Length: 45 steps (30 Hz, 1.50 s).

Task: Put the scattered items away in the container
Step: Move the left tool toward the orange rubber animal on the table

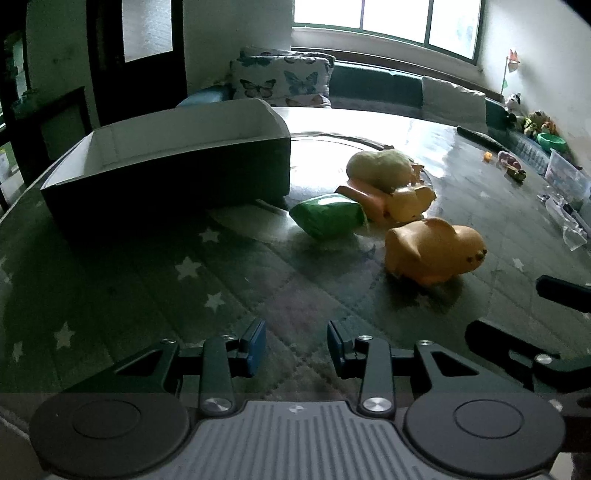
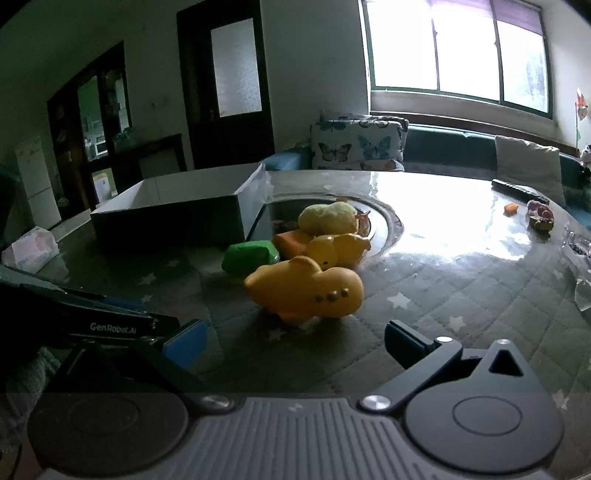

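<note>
A: Box (image 1: 177, 162) — we see it ahead and left of our left gripper (image 1: 296, 349), open-topped, dark outside, white inside, nothing visible in it from here. Those jaws stand a little apart, holding nothing.

B: Our right gripper (image 2: 295, 339) has its jaws wide apart, also bare. Just ahead of them lies the yellow submarine (image 2: 304, 290); beyond it a yellow toy (image 2: 338, 251), an orange block (image 2: 293, 240), a green lump (image 2: 251, 256) and a pale plush (image 2: 327, 218), all bunched together, right of the box.

A: Nothing lies between our left jaws and the box. The toys sit ahead and to the right of them.

B: Left of our right jaws we read "GenRobot.AI" on the other gripper's body. A tissue pack (image 2: 31, 249) lies far left.

A: We work over a glossy table (image 1: 461, 155) with a quilted star cloth under clear cover; a butterfly cushion (image 1: 280, 79), a bench and a bright window (image 1: 391, 18) lie beyond.
</note>
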### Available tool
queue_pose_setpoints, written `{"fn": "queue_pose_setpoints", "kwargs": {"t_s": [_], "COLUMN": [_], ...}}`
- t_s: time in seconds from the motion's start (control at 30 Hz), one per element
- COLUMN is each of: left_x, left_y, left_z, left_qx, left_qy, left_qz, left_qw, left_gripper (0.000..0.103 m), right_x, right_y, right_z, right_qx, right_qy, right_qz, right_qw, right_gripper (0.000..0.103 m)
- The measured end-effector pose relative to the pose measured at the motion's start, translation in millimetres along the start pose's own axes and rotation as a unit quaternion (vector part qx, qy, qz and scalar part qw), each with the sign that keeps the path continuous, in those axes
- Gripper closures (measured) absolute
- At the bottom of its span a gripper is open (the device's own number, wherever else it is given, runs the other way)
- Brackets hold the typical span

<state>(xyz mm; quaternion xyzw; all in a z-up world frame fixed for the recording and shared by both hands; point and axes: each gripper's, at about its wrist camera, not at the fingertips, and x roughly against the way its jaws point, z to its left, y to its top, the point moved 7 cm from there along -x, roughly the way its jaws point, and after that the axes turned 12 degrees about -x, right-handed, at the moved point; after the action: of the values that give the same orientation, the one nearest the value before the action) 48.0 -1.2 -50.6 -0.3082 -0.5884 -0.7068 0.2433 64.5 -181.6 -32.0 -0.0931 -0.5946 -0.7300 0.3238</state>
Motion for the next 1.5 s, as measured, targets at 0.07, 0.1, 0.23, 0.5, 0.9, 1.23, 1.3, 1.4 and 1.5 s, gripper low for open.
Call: {"fn": "queue_pose_setpoints", "kwargs": {"t_s": [0.07, 0.1, 0.23, 0.5, 0.9, 1.23, 1.3, 1.4, 1.5], "left_x": [1, 2, 5, 6, 7, 3, 2, 1, 0], "left_y": [-1, -2, -5, -8, -11, -11, -10, -9, -9], "left_z": [1, 1, 2, 0, -2, 0, 0, 1, 2], "left_qx": [0.001, 0.001, 0.003, -0.002, -0.004, -0.003, -0.003, -0.003, -0.002], "left_qy": [0.002, 0.003, 0.007, 0.009, 0.011, 0.014, 0.014, 0.014, 0.014], "left_qz": [-0.002, -0.003, -0.008, 0.007, 0.011, 0.019, 0.020, 0.021, 0.022], "left_qw": [1.0000, 1.0000, 0.9999, 0.9999, 0.9999, 0.9997, 0.9997, 0.9997, 0.9997], "left_gripper": [0.064, 0.064, 0.064, 0.064, 0.064, 0.064, 0.064, 0.064, 0.064], "right_x": [-1, -2, 0, 3, 2, -2, -3, -5, -6], "right_y": [0, 0, -2, -8, -12, -13, -13, -13, -12], "right_z": [-1, -1, 4, 6, 9, 10, 10, 11, 11], "right_qx": [0.003, 0.005, 0.018, 0.011, 0.015, 0.022, 0.024, 0.025, 0.025], "right_qy": [-0.004, -0.007, -0.018, -0.022, -0.032, -0.038, -0.040, -0.039, -0.039], "right_qz": [0.010, 0.015, 0.018, 0.026, 0.034, 0.045, 0.046, 0.048, 0.050], "right_qw": [1.000, 1.000, 1.000, 0.999, 0.999, 0.998, 0.998, 0.998, 0.998], "right_gripper": [0.000, 0.000, 0.000, 0.000, 0.000, 0.000, 0.000, 0.000, 0.000]}}
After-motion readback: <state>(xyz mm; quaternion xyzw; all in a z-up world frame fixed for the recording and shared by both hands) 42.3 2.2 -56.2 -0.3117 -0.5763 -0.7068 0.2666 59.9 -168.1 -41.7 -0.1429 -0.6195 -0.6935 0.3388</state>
